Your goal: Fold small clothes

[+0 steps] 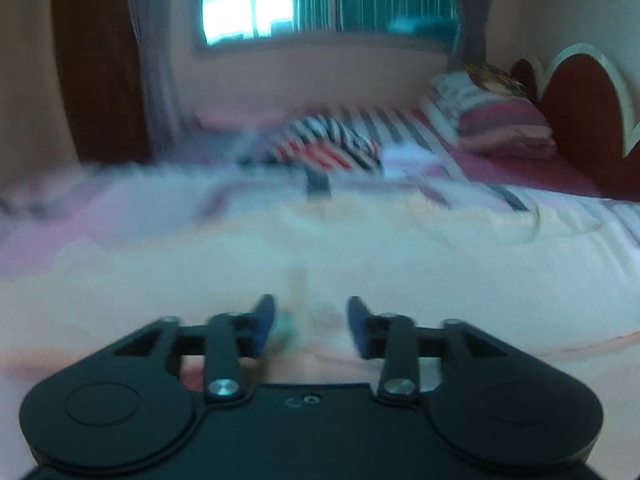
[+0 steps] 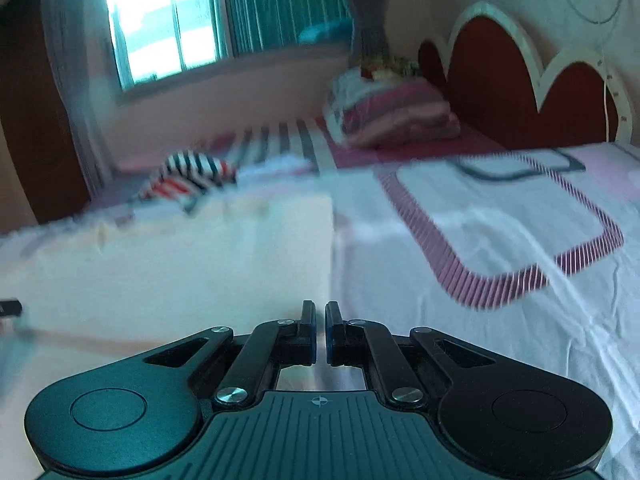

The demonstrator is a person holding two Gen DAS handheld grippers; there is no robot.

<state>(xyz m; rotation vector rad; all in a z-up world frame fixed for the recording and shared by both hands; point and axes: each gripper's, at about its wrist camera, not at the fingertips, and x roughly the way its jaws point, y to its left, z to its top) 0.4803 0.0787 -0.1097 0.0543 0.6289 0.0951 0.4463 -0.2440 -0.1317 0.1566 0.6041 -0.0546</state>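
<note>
1. Hovering nearest the camera in the left wrist view, the left gripper [image 1: 312, 326] points down at the pale cream garment [image 1: 320, 264]; its blue-padded fingers [image 1: 264, 326] stand apart with nothing pressed between them, so it is released.
2. In the right wrist view, the right gripper [image 2: 320, 330] is clenched: its jaws stand almost together with only a thin slit between the pads. Whether any cloth is caught in the slit cannot be told.
3. The pale cream garment [image 2: 180, 264] lies flat on the bed [image 2: 440, 340], directly beyond both grippers. Its straight right edge runs just past the right gripper's fingertips. Motion blur hides its outline in the left wrist view.
4. To the right of the garment, the white bed cover shows a rounded rectangle with a purple striped border [image 2: 500, 280].
5. Beyond the far edge of the garment lies a striped cloth [image 1: 332, 144] in black, white and red, resting on the bed.
6. Farther right of that cloth, a stack of folded pink bedding [image 1: 492, 120] sits against the red scalloped headboard [image 1: 580, 112].
7. Behind the bed, farthest from the garment, a window [image 1: 248, 0] with teal blinds and grey curtains [image 1: 152, 60] fills the wall.
</note>
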